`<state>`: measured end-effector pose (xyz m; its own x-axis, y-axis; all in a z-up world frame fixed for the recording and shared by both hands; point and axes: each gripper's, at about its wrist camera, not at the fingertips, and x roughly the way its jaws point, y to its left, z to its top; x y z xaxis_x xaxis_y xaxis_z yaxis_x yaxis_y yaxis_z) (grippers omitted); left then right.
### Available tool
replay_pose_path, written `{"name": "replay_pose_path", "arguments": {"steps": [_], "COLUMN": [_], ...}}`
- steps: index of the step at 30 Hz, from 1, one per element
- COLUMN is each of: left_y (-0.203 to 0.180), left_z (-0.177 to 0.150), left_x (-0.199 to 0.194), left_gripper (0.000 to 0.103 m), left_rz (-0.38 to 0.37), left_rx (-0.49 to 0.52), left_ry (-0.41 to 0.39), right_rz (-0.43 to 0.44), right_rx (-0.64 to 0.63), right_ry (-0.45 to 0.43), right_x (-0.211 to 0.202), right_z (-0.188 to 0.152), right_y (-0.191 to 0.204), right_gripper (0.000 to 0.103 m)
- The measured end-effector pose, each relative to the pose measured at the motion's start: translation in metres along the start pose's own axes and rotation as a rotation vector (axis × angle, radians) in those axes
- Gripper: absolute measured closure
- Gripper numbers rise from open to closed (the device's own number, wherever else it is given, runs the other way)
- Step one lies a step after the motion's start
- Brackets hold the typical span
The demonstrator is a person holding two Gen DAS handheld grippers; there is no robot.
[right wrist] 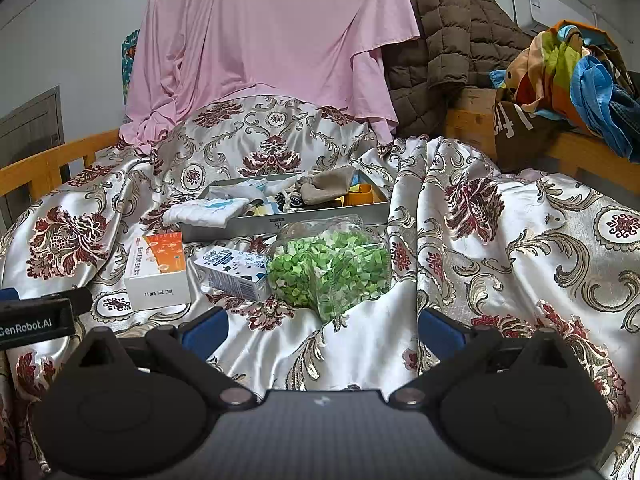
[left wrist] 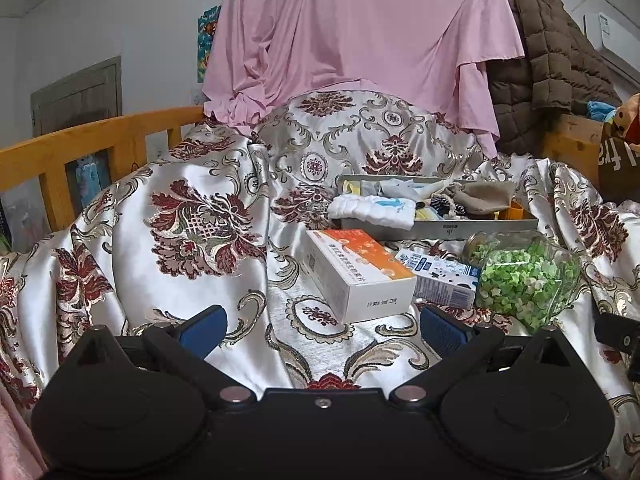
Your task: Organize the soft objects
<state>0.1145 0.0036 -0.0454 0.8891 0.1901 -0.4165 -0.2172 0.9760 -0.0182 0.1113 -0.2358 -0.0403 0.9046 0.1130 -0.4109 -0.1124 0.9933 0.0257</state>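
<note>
Bed (left wrist: 132, 248) draped in satin floral cover, wooden rail (left wrist: 80, 140) at left, pink sheet (left wrist: 360, 32) and brown quilt (right wrist: 448, 40) hanging behind

Sitting on the cover toward the back: grey tray (right wrist: 304, 220) holding soft items — beige pouch (right wrist: 328, 190), small socks, other bits too tangled to sort by eye. White cloth (right wrist: 208, 212) draping over the tray's near-left rim, half in, half out

Lying in front of the tray, left to right: orange box (right wrist: 158, 268), milk carton (right wrist: 236, 270), jar (right wrist: 332, 268) of green bits tipped on its side, touching the carton

Left gripper (left wrist: 322, 328) hovering low over bare cover, jaws spread, nothing between them. Right gripper (right wrist: 322, 328) likewise spread and empty, just short of the jar

Judging the step: reaching for the cloth to fold it fully into the tray. For doing it well:
- passing over the box rather than nudging it
- pinching the hanging edge, not the bunched middle
- lifting before moving, since satin looks slippery and the tray could be sliding
- steadying the tray rim with the free gripper
- keeping clear of the jar, liable to be rolling
</note>
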Motion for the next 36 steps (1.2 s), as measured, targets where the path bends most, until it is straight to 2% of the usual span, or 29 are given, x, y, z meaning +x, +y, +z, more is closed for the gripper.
{"name": "replay_pose_path", "arguments": {"steps": [36], "left_y": [-0.0043], "left_z": [-0.0023], "left_x": [-0.0006], "left_gripper": [0.001], "left_rz": [-0.007], "left_rx": [-0.002], "left_ry": [0.009], "right_rz": [0.0], "right_rx": [0.0], "right_ry": [0.0], "right_x": [0.0], "right_z": [0.0002], "right_y": [-0.0004], "right_gripper": [0.0]}}
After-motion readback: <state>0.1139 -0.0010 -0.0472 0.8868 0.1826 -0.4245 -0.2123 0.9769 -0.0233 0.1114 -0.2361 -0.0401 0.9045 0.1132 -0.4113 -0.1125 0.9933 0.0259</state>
